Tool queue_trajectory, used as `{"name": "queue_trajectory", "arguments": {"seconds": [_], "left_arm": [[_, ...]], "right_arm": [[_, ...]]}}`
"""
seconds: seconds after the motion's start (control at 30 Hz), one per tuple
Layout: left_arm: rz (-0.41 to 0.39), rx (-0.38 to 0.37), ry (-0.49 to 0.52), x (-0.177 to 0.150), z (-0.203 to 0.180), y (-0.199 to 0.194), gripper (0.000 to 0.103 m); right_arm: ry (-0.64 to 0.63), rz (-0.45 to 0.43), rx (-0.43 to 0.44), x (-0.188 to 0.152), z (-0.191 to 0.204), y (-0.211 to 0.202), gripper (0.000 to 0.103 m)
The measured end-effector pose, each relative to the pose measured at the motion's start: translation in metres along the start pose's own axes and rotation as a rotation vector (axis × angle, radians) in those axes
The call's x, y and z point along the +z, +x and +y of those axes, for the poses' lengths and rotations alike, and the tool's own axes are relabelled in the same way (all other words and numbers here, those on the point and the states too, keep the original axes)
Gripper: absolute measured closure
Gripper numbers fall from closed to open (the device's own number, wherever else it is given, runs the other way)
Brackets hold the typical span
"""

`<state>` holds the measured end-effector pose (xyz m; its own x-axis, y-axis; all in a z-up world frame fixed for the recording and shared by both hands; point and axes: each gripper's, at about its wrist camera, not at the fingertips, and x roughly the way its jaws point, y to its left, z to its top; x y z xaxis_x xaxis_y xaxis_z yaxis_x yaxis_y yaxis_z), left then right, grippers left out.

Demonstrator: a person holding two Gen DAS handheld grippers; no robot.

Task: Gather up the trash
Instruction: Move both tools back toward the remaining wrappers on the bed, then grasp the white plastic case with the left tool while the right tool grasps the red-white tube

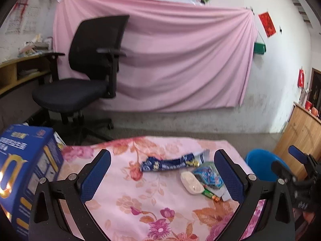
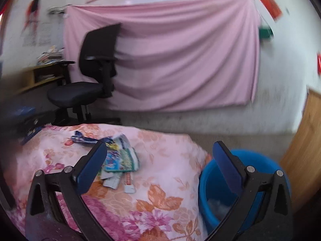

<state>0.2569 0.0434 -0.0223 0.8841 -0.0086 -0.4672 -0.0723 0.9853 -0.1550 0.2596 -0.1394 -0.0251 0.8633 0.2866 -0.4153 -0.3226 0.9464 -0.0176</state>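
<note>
Several wrappers lie on a floral pink tablecloth (image 1: 124,204): a dark blue snack wrapper (image 1: 166,163), a teal crumpled packet (image 1: 208,175), a white oval piece (image 1: 190,182) and a green stick wrapper (image 1: 208,193). My left gripper (image 1: 162,172) is open just in front of them, nothing between its fingers. My right gripper (image 2: 160,166) is open too, over the table's right edge; the wrapper pile (image 2: 118,156) lies by its left finger (image 2: 91,170). A blue bin (image 2: 212,182) stands on the floor beside the table, something pale inside.
A dark blue carton (image 1: 26,172) stands at the table's left edge. A black office chair (image 1: 84,80) is beyond the table, before a pink sheet (image 1: 170,60) on the wall. A wooden cabinet (image 1: 301,138) stands to the right, a yellow desk (image 1: 18,70) at far left.
</note>
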Motion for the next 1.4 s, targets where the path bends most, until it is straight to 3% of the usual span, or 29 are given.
{"name": "queue_trajectory", "arguments": {"seconds": [0.13,0.3,0.37,0.43,0.6,0.67,0.77,1.03,1.2,1.4], "left_arm": [[0.083,-0.023,0.022,-0.005,-0.005,0.017,0.002],[0.199,-0.057,0.079,-0.013,-0.017,0.041,0.003],[0.236,-0.091,0.100,-0.016,-0.022,0.048,0.004],[0.273,-0.120,0.122,-0.018,-0.027,0.055,0.010],[0.379,-0.161,0.154,-0.026,-0.036,0.076,0.040],[0.410,-0.175,0.145,-0.029,-0.037,0.084,0.042],[0.443,-0.183,0.136,-0.031,-0.037,0.093,0.051],[0.497,-0.157,0.138,-0.038,-0.037,0.105,0.060],[0.497,-0.161,0.137,-0.038,-0.035,0.106,0.076],[0.495,-0.159,0.140,-0.036,-0.036,0.104,0.077]], "right_arm": [[0.101,0.082,0.010,-0.004,-0.018,0.013,0.000],[0.111,0.163,0.024,-0.006,-0.019,0.025,0.000],[0.107,0.200,0.042,-0.006,-0.018,0.031,0.009],[0.108,0.235,0.066,-0.007,-0.018,0.037,0.016],[0.127,0.293,0.096,-0.010,-0.020,0.047,0.028],[0.135,0.309,0.108,-0.011,-0.022,0.049,0.030],[0.133,0.332,0.122,-0.013,-0.020,0.052,0.032],[0.060,0.421,0.181,-0.017,-0.001,0.063,0.038],[-0.001,0.464,0.214,-0.019,0.013,0.067,0.041],[-0.094,0.525,0.207,-0.024,0.030,0.076,0.048]]}}
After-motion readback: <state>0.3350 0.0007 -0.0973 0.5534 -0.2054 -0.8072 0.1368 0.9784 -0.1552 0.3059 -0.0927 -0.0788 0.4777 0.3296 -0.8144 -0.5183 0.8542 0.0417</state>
